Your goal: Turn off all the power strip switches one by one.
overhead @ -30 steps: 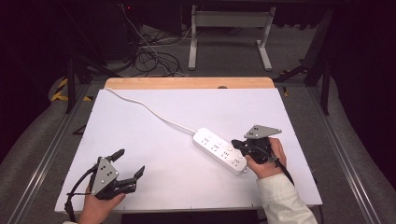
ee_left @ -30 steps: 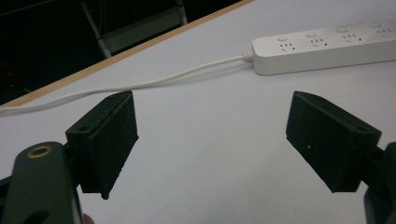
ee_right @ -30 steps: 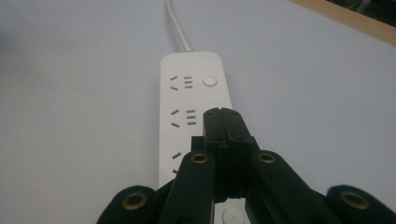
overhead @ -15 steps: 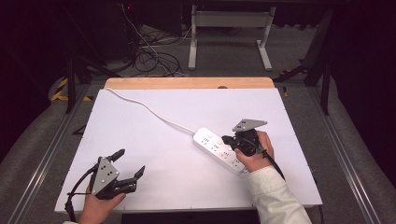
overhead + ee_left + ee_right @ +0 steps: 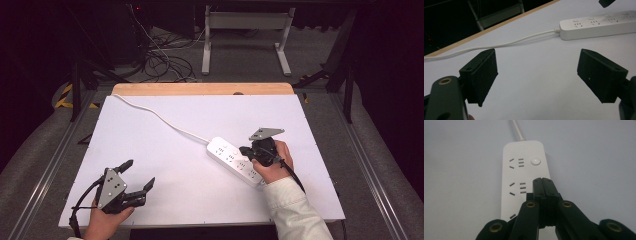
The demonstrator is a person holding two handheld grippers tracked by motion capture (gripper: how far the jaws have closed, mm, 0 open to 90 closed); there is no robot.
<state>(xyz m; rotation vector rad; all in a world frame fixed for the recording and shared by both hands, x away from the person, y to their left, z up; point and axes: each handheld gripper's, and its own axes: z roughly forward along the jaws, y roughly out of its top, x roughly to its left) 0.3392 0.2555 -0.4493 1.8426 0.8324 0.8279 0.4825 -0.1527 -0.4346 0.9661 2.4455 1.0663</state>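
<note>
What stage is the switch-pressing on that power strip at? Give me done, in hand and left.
Done: the right gripper is shut and sits over the power strip, its tips at the second socket's button spot. In hand: lowering onto that button, though contact cannot be confirmed. Left: the first button near the cord is uncovered, and further buttons along the strip look untouched. The left gripper rests open, away from the strip.

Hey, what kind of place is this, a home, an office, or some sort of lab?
Most likely a lab or test workshop. A bare white table holds just a power strip, loose cables tangle on the grey floor behind it, and a person works with the left gripper and right gripper.
</note>
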